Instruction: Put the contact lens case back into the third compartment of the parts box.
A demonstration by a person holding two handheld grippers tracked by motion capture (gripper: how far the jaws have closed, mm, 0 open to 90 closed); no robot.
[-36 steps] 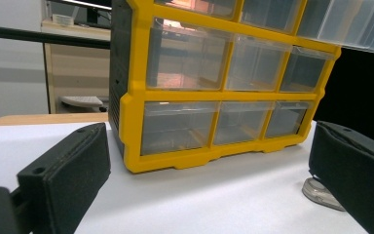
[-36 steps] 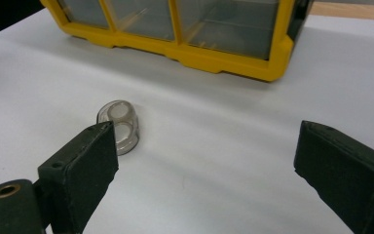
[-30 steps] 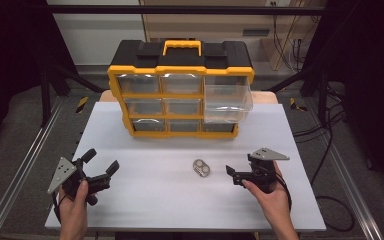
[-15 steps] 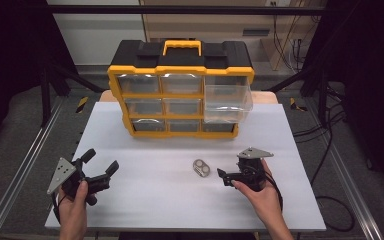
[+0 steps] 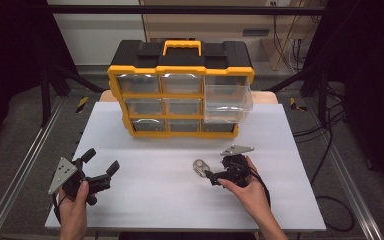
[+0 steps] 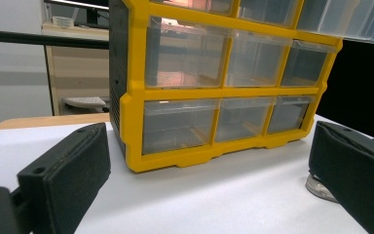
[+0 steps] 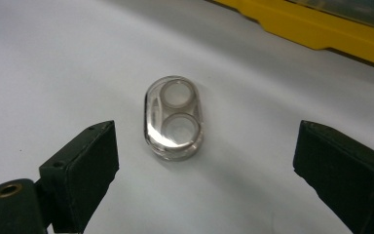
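A small clear oval piece (image 5: 199, 167) with two round hollows lies flat on the white table, right of centre. My right gripper (image 5: 215, 169) is just right of it, open, its jaws aimed at the piece. In the right gripper view the clear piece (image 7: 173, 118) sits ahead of the right gripper (image 7: 207, 146), between the lines of the two jaws and apart from both pads. My left gripper (image 5: 101, 161) rests open at the near left, holding nothing. In the left gripper view the left gripper (image 6: 209, 151) faces the organizer (image 6: 224, 73).
A yellow and black drawer organizer (image 5: 180, 95) with clear drawers stands at the back of the table (image 5: 155, 200). Its upper right drawer (image 5: 227, 102) is pulled out. Metal rails run along both sides of the table.
My right gripper has moved left and slightly down toward the clear piece, ending close beside it. The left gripper and the piece have stayed where they were.
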